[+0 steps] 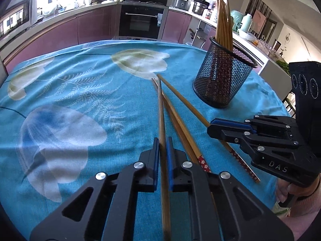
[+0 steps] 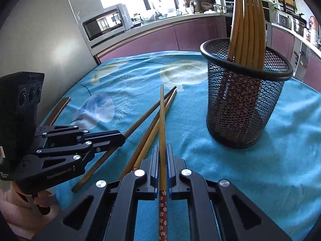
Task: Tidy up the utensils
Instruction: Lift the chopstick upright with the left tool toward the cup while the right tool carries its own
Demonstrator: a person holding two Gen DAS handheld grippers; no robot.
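both claws clamped tight, left claw [image 1: 163, 152] on one chopstick [image 1: 161, 108], right claw [image 2: 163, 160] on another chopstick [image 2: 162, 120], low over the counter [image 1: 70, 92] near the mesh cup [image 1: 222, 78]; judged light, stiff, slick, best pinched mid-shaft.

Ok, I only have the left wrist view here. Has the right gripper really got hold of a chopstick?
Observer: Yes. The right gripper is shut on a chopstick, pads just ahead of its red flowered end.
Operator: What's under it?
Observer: Two loose chopsticks lie on the cloth, crossing beneath the held one.
Operator: And the back end of my left one?
Observer: The left-held chopstick pokes out behind the left gripper, toward the table's near edge.
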